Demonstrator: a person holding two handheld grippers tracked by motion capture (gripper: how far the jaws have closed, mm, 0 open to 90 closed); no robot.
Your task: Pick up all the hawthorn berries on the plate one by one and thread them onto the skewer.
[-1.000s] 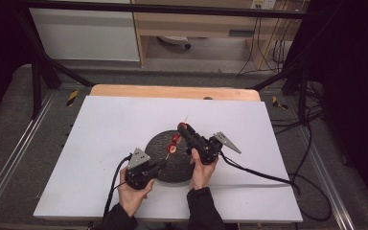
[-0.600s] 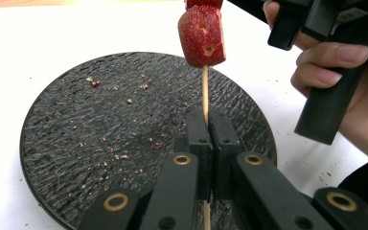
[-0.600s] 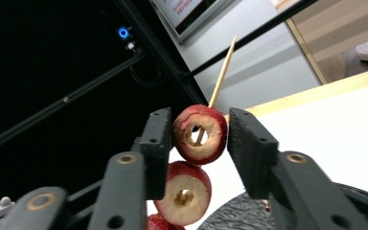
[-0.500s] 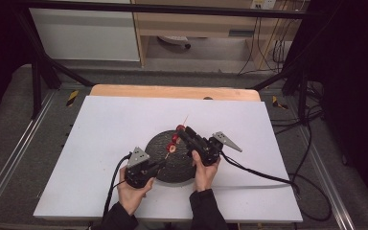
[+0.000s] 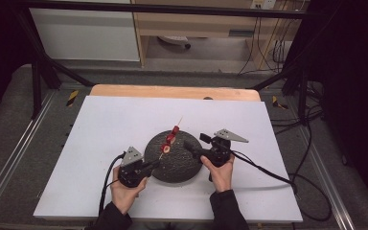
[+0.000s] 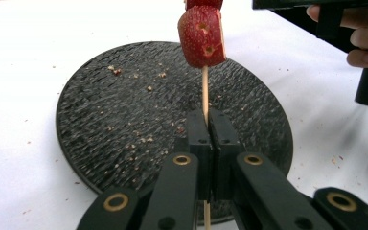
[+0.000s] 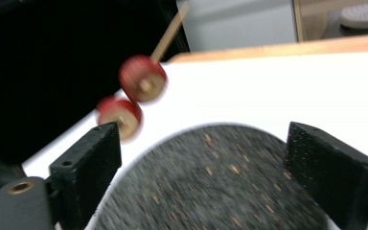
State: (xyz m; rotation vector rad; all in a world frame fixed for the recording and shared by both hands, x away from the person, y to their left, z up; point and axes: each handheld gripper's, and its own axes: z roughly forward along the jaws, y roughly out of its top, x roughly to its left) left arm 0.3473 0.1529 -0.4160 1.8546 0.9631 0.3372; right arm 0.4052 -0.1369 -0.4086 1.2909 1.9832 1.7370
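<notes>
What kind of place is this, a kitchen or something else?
Probably a lab or recording workshop, not a kitchen: a white table framed by black rig bars, cables trailing over a grey floor, and two hand-held grippers working a fruit skewer over a plate.

Plate [image 5: 179, 165] on tabletop [image 5: 100, 129], skewer [image 5: 170, 140] over it, left claw [image 5: 154, 165] and right claw [image 5: 191, 146] either side.

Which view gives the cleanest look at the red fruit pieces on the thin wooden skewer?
The left gripper view: a red fruit piece sits sharp and close on the thin wooden skewer, holes in its skin visible, with a second piece cut off above it. The right gripper view shows two pieces, blurred. The high view shows them small over the round black slate plate.
</notes>
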